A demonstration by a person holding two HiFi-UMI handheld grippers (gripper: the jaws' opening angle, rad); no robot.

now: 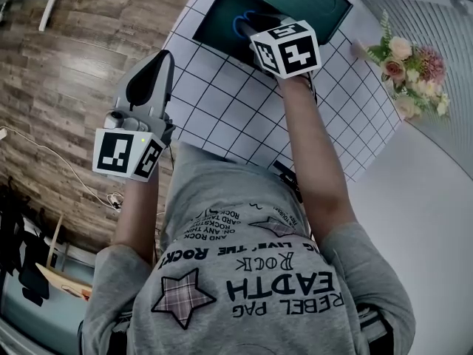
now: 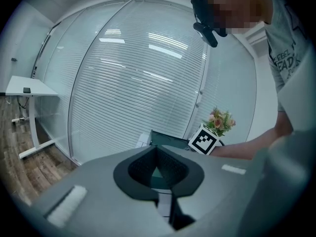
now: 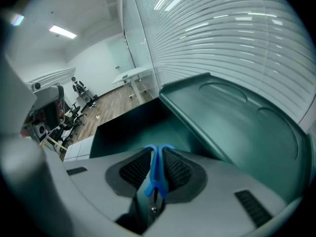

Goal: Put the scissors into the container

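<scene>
My right gripper [image 3: 157, 154] clamped the scissors [image 3: 153, 181] by the blue handles (over the container [image 3: 123, 127]); lowering inside before release seemed wisest.

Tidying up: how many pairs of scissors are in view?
1: blue-handled scissors clamped between the jaws of the right gripper, over the open dark green container. The gripper hides part of its inside, so more could lie there.

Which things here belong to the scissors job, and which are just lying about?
In the job: blue-handled scissors; open dark green container; right gripper holding the scissors.
Lying about: pink flower bouquet; white checked tablecloth; empty left gripper.
</scene>
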